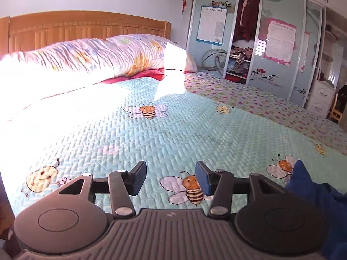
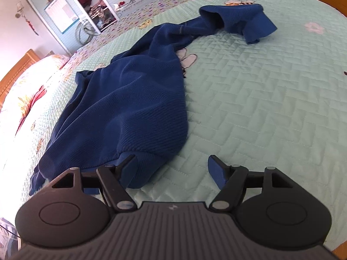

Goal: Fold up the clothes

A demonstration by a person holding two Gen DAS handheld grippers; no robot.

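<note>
A dark blue ribbed knit garment (image 2: 134, 99) is seen crumpled on the pale green quilted bedspread printed with bees (image 2: 260, 108); in the right wrist view it is stretched from the near edge of the bed towards the far edge, where one bunched end is turned over on itself; the rest of it is spread in loose folds towards the near edge, and its ribbed hem lies at the fingers of the right gripper (image 2: 172, 170). The jaws of that gripper are held spread apart; the left finger is placed over the hem of the garment, while the right finger is set above bare bedspread; whether the left pad touches the cloth cannot be told; nothing is pinched between the pads.

In the left wrist view the left gripper (image 1: 171, 178) is held above the bedspread with its jaws spread and nothing between them; only a printed bee is seen in the gap; a fold of the blue garment is seen at the lower right edge of that view, beside the gripper body and apart from the pads. At the head of the bed a pink floral quilt roll (image 1: 104, 54) is laid against the wooden slatted headboard (image 1: 86, 28); beyond the far side of the bed a sliding-door wardrobe (image 1: 271, 43) is seen, one door drawn open on hanging clothes.
</note>
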